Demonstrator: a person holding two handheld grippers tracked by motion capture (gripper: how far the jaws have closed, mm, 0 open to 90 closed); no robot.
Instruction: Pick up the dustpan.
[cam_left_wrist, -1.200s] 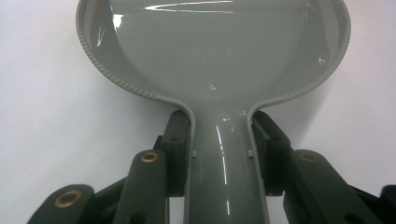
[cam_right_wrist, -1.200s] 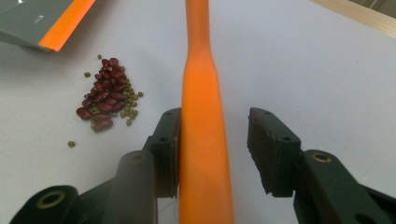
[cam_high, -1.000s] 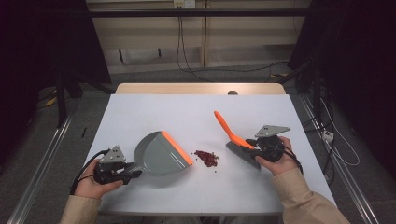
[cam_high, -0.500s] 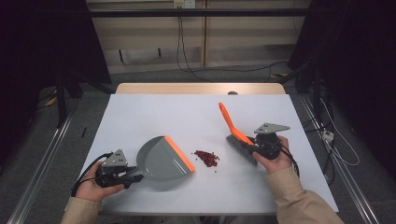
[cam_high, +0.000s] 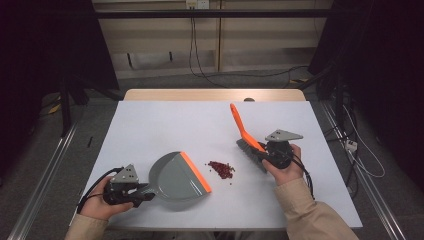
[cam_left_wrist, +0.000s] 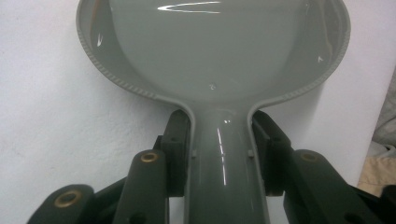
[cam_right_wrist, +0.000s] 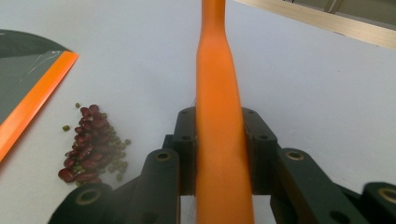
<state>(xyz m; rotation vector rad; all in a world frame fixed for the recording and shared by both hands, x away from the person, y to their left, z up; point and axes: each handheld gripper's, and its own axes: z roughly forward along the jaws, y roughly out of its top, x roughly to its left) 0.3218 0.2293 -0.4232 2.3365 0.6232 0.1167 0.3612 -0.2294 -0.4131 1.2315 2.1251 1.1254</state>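
Squeezing is what my right hand-held gripper (cam_high: 265, 155) has just been doing: its jaws have been closing on the orange brush handle (cam_right_wrist: 219, 116), and now the pads press on both sides of it. Compared with a second ago, the handle leans a bit more upright and the brush (cam_high: 247, 140) sits a little farther from the beans. I think that means the brush is now firmly mine, so I can start sweeping.

My left hand-held gripper (cam_high: 132, 192) has not budged. Its jaws hold the neck of the grey dustpan (cam_left_wrist: 219, 70), one pad on each side. The dustpan lies flat on the white counter (cam_high: 150, 125), with its orange lip (cam_high: 196, 172) facing the beans.

The little pile of red beans (cam_high: 221, 169) sits on the counter between the two tools, just beside the orange lip but not on it. A few small green ones lie loose around the pile (cam_right_wrist: 91, 144). The brush bristles rest near the pile, on its far side from the pan.

Next, I judge, comes a slow push of the beans toward the lip.
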